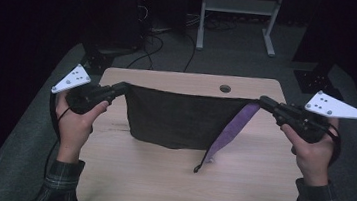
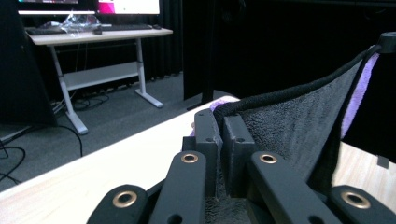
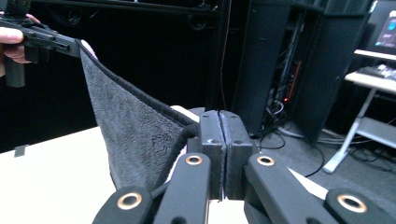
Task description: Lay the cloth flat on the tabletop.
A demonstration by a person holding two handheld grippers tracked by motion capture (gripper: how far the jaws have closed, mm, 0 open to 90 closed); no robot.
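A dark grey towel (image 1: 174,117) with a purple underside (image 1: 231,131) hangs stretched between my two grippers above the wooden table (image 1: 158,179). My left gripper (image 1: 123,87) is shut on the towel's left top corner, and in the left gripper view the fluffy cloth (image 2: 289,121) runs from its closed jaws away to the right. My right gripper (image 1: 263,101) is shut on the right top corner, with the cloth (image 3: 130,140) coming out at the left of its jaws. A short loop (image 1: 198,167) dangles from the towel's lower edge.
The table has a round cable hole (image 1: 225,89) near its far edge. Beyond it stands a white desk frame (image 1: 238,16) with cables on the floor. A desk with monitors (image 2: 93,28) appears in the left gripper view, and dark cabinets (image 3: 289,70) in the right gripper view.
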